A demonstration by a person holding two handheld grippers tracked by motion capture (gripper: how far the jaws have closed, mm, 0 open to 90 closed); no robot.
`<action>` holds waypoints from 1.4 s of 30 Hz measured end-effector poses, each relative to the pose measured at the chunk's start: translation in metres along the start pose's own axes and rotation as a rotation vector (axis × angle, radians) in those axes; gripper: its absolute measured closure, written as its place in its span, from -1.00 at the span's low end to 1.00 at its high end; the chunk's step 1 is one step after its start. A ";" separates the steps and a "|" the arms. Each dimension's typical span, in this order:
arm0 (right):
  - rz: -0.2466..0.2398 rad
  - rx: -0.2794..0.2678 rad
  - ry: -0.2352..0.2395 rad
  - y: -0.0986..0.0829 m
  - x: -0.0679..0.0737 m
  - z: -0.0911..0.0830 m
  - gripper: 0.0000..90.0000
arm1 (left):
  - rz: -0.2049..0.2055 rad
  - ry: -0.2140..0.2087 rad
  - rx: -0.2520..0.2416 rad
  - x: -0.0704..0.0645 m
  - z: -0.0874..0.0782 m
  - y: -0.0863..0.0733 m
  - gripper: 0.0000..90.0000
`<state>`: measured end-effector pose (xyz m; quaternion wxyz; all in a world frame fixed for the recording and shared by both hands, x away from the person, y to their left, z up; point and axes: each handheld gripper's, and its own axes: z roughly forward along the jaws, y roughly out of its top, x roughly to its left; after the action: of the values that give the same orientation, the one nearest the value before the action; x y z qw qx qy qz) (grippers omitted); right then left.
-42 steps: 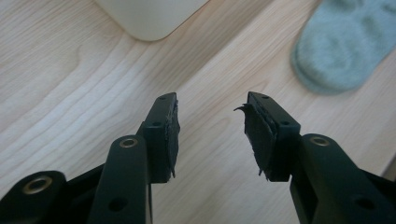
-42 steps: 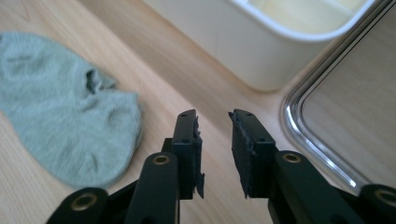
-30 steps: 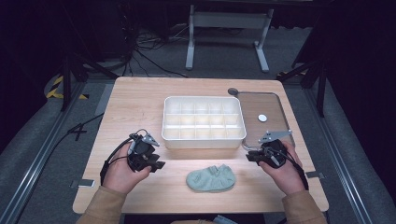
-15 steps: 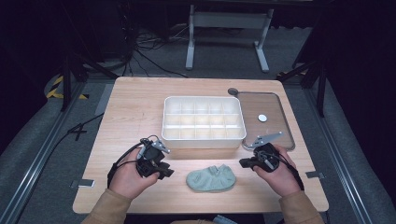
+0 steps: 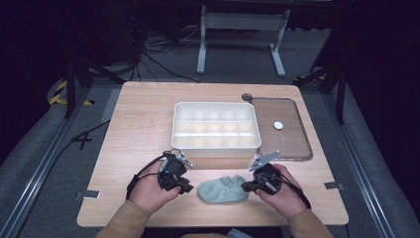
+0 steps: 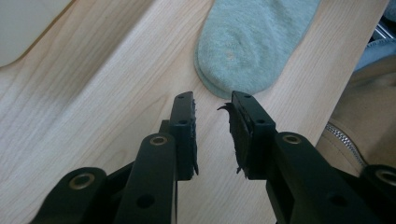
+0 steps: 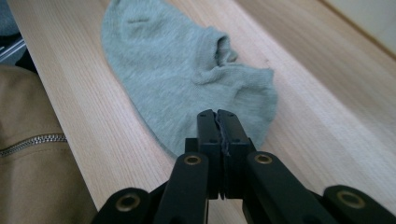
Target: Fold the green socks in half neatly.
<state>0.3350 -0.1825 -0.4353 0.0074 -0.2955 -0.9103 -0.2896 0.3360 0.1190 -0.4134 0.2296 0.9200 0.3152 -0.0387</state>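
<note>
A pale green ankle sock (image 5: pixel 223 190) lies flat on the wooden table near its front edge, between my two grippers. My left gripper (image 5: pixel 187 188) stands open just left of the sock's toe end; in the left gripper view its jaws (image 6: pixel 212 100) are a small gap apart, with the sock (image 6: pixel 252 42) just beyond the tips. My right gripper (image 5: pixel 246 186) is at the sock's right end. In the right gripper view its jaws (image 7: pixel 217 114) are pressed together over the edge of the sock (image 7: pixel 177 70), with a thin grey line of fabric between the pads.
A white divided box (image 5: pixel 216 145) with several empty compartments stands just behind the sock. To its right lies a brown transparent tray (image 5: pixel 289 144) with a small white disc (image 5: pixel 278 125) on it. The person's tan sleeves reach over the table's front edge.
Both hands have moved inward toward the sock, the left to the right and the right to the left. The right gripper now reaches the sock's edge.
</note>
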 end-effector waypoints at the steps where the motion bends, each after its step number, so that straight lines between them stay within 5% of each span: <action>1: 0.001 0.014 0.003 -0.001 0.000 0.002 1.00 | -0.007 -0.003 0.002 0.000 0.002 0.001 0.53; 9: 0.006 0.098 -0.001 -0.007 -0.003 0.012 1.00 | -0.038 -0.014 0.000 0.000 0.011 0.002 0.51; 19: 0.011 0.099 0.003 -0.007 -0.004 0.013 1.00 | -0.066 -0.010 -0.050 -0.005 0.022 0.004 0.48; 23: 0.008 0.097 0.000 -0.008 -0.003 0.013 1.00 | -0.041 0.003 -0.038 -0.013 0.032 0.008 0.45; 36: 0.003 0.088 -0.010 -0.009 -0.002 0.013 1.00 | -0.058 0.049 0.006 -0.018 0.047 0.012 0.37; 42: 0.000 0.087 -0.012 -0.009 -0.001 0.013 1.00 | -0.073 0.016 0.008 -0.020 0.050 0.013 0.47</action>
<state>0.3331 -0.1826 -0.4510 0.0146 -0.2965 -0.9222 -0.2478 0.3318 0.0760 -0.4484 0.2217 0.9092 0.3501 -0.0412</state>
